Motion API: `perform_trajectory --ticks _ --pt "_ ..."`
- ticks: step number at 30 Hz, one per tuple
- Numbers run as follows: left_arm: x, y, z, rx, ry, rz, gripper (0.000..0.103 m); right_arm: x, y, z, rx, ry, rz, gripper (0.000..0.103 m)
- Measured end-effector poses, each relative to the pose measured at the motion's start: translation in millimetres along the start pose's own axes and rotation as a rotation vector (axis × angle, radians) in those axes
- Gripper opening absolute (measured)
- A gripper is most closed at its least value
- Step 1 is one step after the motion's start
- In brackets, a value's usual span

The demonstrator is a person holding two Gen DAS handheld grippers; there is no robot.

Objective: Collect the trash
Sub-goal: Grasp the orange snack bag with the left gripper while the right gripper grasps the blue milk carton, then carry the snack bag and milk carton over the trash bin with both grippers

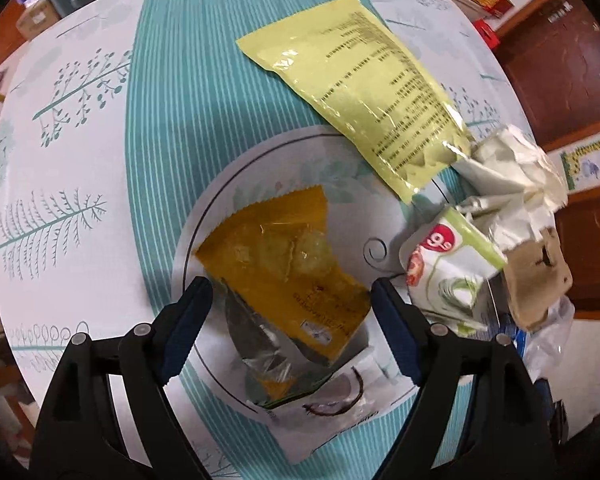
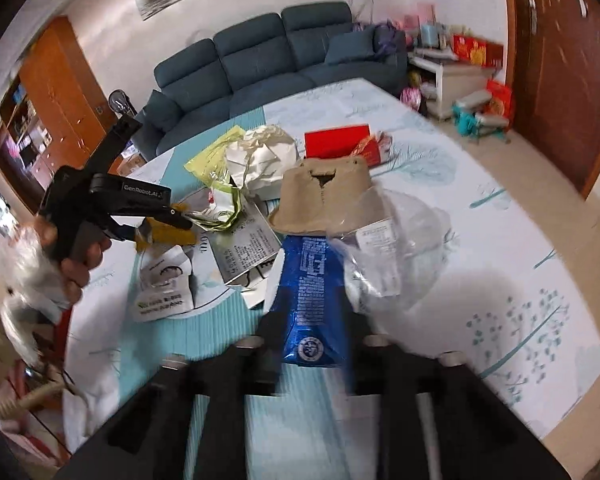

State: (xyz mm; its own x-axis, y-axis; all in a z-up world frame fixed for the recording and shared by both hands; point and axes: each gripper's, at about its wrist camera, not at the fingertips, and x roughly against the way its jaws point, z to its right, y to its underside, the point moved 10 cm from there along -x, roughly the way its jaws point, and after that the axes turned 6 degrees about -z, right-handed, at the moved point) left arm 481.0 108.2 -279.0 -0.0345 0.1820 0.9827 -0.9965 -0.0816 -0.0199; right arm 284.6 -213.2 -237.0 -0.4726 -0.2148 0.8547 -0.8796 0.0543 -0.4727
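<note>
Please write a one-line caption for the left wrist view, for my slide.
Open left gripper poised over an orange plastic snack wrapper on a white round plate, striped teal tablecloth beneath.

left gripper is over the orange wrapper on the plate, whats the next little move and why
Probably lower the left gripper a touch and close. Its jaws stand open on either side of the orange wrapper, which lies loose on the plate, and neither pad appears to press on it yet.

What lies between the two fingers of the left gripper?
In the left wrist view, an orange wrapper lies between the fingers of the open left gripper, resting on a white plate. The pads do not touch it.
</note>
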Motion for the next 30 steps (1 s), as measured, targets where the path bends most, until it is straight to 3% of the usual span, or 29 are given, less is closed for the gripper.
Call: perform_trajectory --ticks 2,5,7,10,15,18,22,23,24,25,30 --pt "2.1 -1.8 -3.3 0.008 -0.032 0.019 0.065 -5.7 -0.3 -0.1 -0.017 -0.006 -0.028 0.056" --pt "5.9 -4.7 3.2 -0.001 0.035 0.037 0.030 -16.4 -0.7 -0.7 -0.006 0.029 -0.054 0.058" --pt "6.4 -4.0 -0.6 -0.001 0.034 0.030 0.022 -26.1 0.2 -1.6 0.012 0.047 -0.084 0.058" --pt "9.1 -3.3 -1.8 -0.032 0.010 0.063 0.018 -39.9 -0.6 -2.7 0.013 0.059 -0.119 0.064" --pt "24.3 5.6 -10.8 -0.056 -0.012 0.105 0.017 -55.0 -3.0 -10.4 0.059 0.118 -0.145 0.066" --pt "40.3 16.7 -19.1 -0.096 -0.029 0.128 0.017 -58.7 -3.7 -9.7 0.029 0.108 -0.160 0.067" --pt "62.3 32.1 -21.9 -0.136 -0.029 0.154 0.017 -51.6 -3.5 -7.3 -0.022 0.073 -0.150 0.054" --pt "70.0 37.6 -21.3 -0.149 -0.029 0.165 0.017 -45.9 -4.1 -7.3 -0.031 0.073 -0.130 0.030" --pt "78.7 43.1 -24.7 -0.159 -0.030 0.173 0.017 -35.8 -6.8 -8.4 -0.038 0.056 -0.102 0.020" --pt "85.7 48.7 -25.2 -0.174 -0.034 0.184 0.017 -29.3 -6.8 -8.3 -0.055 0.040 -0.098 0.004" --pt "118.1 80.6 -21.7 -0.253 -0.047 0.213 0.017 -12.0 10.4 -9.2 -0.090 0.005 -0.108 0.001"
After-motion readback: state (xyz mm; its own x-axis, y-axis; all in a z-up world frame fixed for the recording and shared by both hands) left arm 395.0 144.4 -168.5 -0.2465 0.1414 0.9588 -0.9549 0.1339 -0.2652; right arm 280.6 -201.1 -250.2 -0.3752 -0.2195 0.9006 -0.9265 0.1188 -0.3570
